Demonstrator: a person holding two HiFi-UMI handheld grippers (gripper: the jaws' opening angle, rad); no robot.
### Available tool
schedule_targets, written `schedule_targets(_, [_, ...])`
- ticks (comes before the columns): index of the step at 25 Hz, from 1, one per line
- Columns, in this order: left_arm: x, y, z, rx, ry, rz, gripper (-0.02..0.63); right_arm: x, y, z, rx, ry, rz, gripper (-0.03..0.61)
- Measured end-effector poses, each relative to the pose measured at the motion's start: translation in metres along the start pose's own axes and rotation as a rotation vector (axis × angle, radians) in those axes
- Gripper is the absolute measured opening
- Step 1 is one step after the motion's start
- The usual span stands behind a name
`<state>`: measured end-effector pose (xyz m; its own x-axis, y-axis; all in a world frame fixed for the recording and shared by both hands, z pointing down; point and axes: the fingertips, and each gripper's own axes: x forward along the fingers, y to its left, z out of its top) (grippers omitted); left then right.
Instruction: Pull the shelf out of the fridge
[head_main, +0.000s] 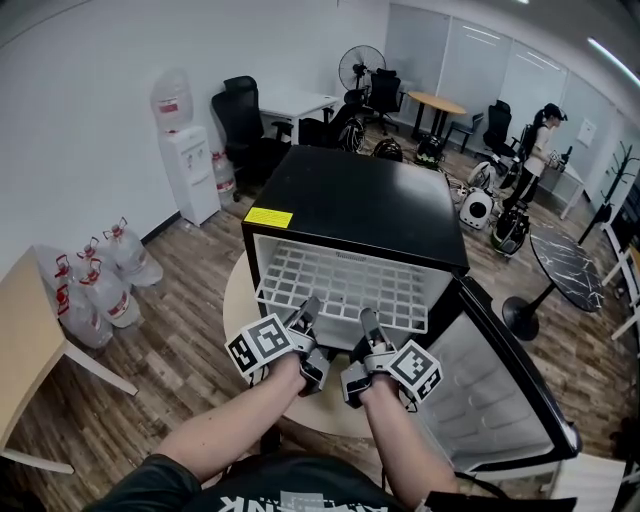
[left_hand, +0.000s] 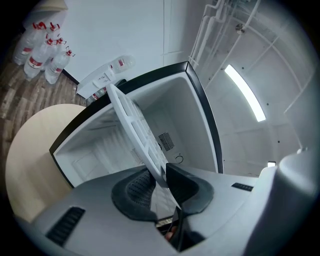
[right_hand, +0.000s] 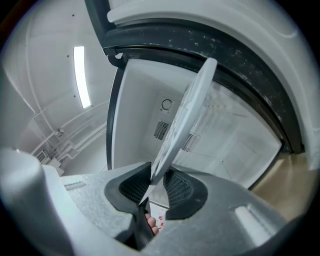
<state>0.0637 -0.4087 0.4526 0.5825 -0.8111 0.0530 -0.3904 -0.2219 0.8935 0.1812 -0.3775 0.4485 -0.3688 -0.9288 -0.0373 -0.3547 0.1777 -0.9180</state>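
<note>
A small black fridge (head_main: 360, 205) stands on a round table with its door (head_main: 500, 395) swung open to the right. Its white grid shelf (head_main: 340, 285) sticks partway out of the compartment, roughly level. My left gripper (head_main: 308, 312) is shut on the shelf's front edge left of the middle. My right gripper (head_main: 366, 322) is shut on the same edge just to the right. In the left gripper view the shelf (left_hand: 132, 125) runs edge-on between the pads of my left gripper (left_hand: 159, 182). The right gripper view shows the shelf (right_hand: 185, 115) clamped in my right gripper (right_hand: 157, 182).
The pale round table (head_main: 240, 300) carries the fridge. Several water bottles (head_main: 95, 280) sit on the floor at the left, by a wooden table (head_main: 25, 340). A water dispenser (head_main: 190, 165) and black chair (head_main: 245, 125) stand behind. A person (head_main: 540, 140) stands far right.
</note>
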Motion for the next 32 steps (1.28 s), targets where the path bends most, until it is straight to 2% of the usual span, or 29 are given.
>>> schedule_targets(12, [-0.024, 0.003, -0.013, -0.004, -0.017, -0.007, 0.063, -0.021, -0.001, -0.017, 0.02, 0.032, 0.023, 0.078])
schedule_targets(17, [-0.032, 0.01, -0.045, -0.003, -0.034, -0.017, 0.061, -0.047, -0.023, -0.019, 0.041, 0.035, 0.047, 0.075])
schedule_targets(24, [-0.045, 0.02, -0.07, -0.005, -0.056, -0.024, 0.058, -0.069, -0.041, -0.028, 0.059, 0.055, 0.075, 0.072])
schedule_targets(32, [-0.074, 0.017, -0.063, -0.036, -0.058, -0.028, 0.052, -0.076, -0.023, -0.05, 0.064, 0.086, 0.082, 0.071])
